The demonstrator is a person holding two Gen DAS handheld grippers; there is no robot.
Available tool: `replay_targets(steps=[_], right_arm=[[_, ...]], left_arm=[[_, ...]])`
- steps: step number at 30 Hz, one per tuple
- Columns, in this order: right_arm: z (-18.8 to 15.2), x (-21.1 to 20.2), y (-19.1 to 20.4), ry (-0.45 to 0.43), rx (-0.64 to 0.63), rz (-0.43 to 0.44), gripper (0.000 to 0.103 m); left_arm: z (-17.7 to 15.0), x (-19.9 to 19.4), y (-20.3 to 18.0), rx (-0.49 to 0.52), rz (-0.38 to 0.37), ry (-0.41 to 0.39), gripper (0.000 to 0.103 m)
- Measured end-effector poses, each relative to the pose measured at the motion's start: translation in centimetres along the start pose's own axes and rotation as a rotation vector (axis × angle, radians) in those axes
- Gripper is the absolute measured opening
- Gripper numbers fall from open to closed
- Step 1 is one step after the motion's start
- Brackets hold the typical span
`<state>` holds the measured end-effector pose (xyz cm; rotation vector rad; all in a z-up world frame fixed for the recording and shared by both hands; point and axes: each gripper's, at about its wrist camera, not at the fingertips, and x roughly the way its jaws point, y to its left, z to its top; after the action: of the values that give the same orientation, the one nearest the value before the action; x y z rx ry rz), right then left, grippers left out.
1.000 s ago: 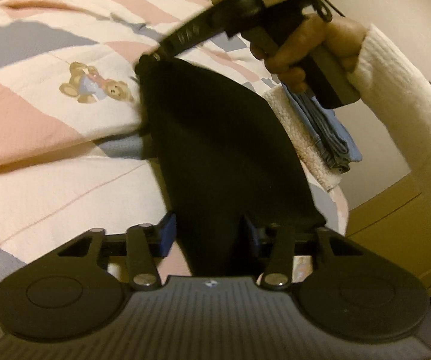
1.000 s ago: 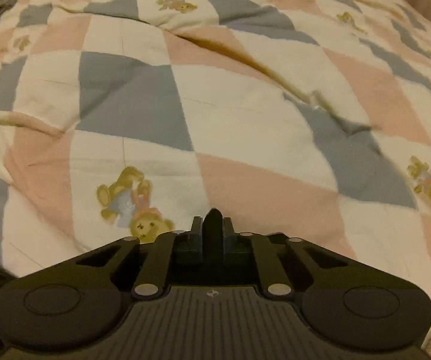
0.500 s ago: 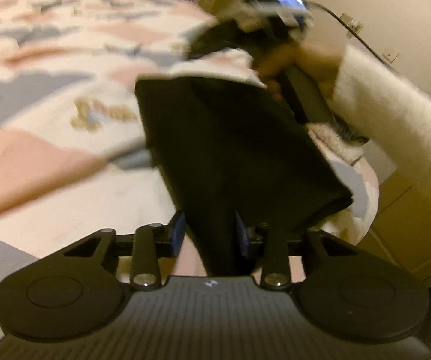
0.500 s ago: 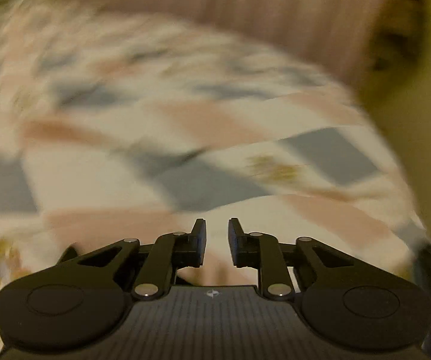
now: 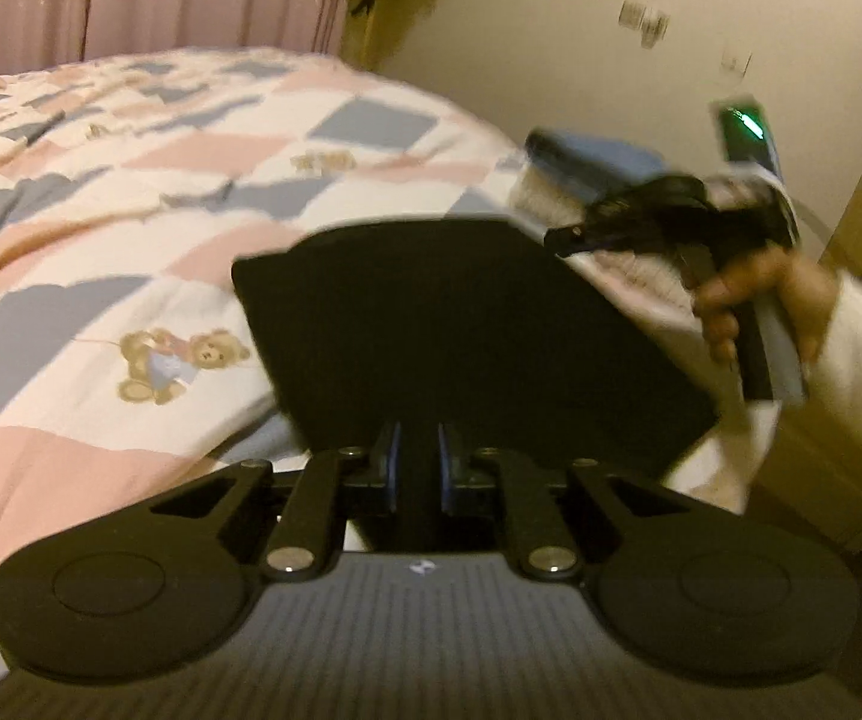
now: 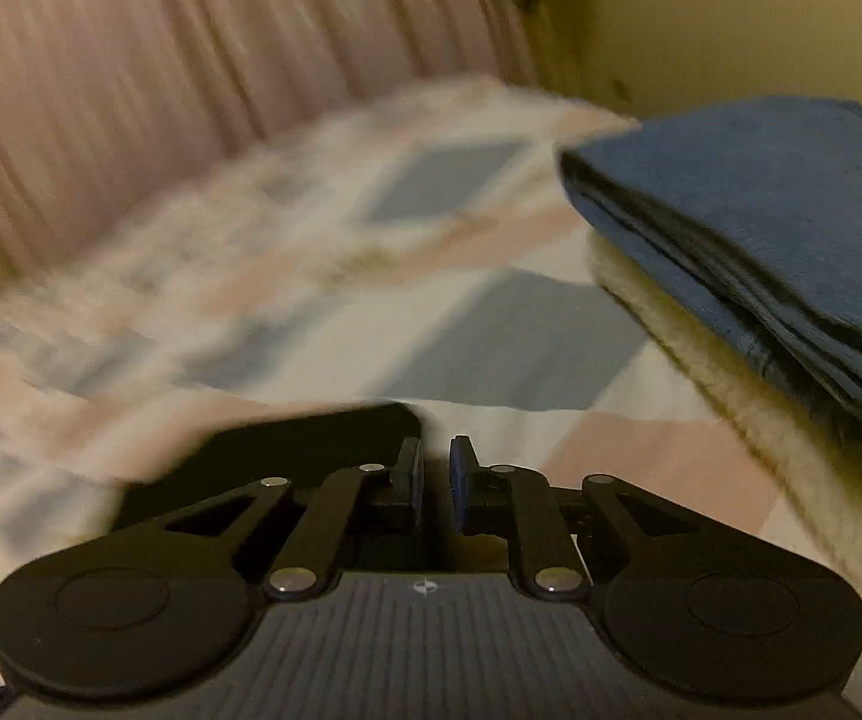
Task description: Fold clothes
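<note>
Left wrist view: the left gripper (image 5: 418,456) is clamped on the near edge of a black folded garment (image 5: 461,324), which fans out flat away from the camera, over the patchwork quilt (image 5: 131,210). On the quilt, just left of the garment, there's a teddy bear print (image 5: 176,357). At the garment's far right corner is the right gripper (image 5: 569,237), held by a hand (image 5: 761,300) in a white sleeve (image 5: 851,372). It's blurry, so I can't tell from here whether it's pinching anything. Behind the garment, a blue bit of cloth peeks out, and pink curtains (image 5: 161,0) hang past the quilt.

Right wrist view: the right gripper (image 6: 436,483) has its pads slightly apart with nothing between them. The black garment (image 6: 287,450) sits just left of the fingers, low over the quilt (image 6: 491,330). To the garment's right, well apart, a folded blue garment (image 6: 761,228) lies on top of a fluffy cream one (image 6: 731,396). The pink curtains (image 6: 191,90) are behind, all smeared.
</note>
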<state>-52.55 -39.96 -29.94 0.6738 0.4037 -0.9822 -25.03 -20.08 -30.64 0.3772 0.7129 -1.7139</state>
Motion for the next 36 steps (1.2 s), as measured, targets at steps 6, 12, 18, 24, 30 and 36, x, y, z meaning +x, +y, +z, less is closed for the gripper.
replay_targets(steps=[6, 12, 18, 24, 30, 36], right_arm=[[-6.9, -6.7, 2.6, 0.001, -0.099, 0.080, 0.018], [-11.4, -6.9, 1.8, 0.011, -0.160, -0.191, 0.008], [-12.3, -7.7, 2.3, -0.029, -0.111, -0.168, 0.046], [-13.0, -9.0, 1.6, -0.012, 0.070, -0.191, 0.048], [-15.4, -13.8, 3.4, -0.026, 0.165, -0.186, 0.069], [-18.3, -17.7, 5.6, 0.007, 0.201, -0.181, 0.078]], left_arm=[[-1.4, -1.2, -3.6, 0.104, -0.054, 0.019, 0.009], [-4.5, 1.0, -6.0, 0.155, 0.029, 0.086, 0.008], [-4.2, -0.2, -6.1, 0.124, 0.087, 0.063, 0.010], [-4.3, -1.1, -7.2, 0.109, 0.159, 0.107, 0.012], [-4.1, -4.4, -8.5, 0.080, 0.224, 0.125, 0.031], [-4.6, -7.8, -9.7, 0.080, 0.245, 0.114, 0.041]])
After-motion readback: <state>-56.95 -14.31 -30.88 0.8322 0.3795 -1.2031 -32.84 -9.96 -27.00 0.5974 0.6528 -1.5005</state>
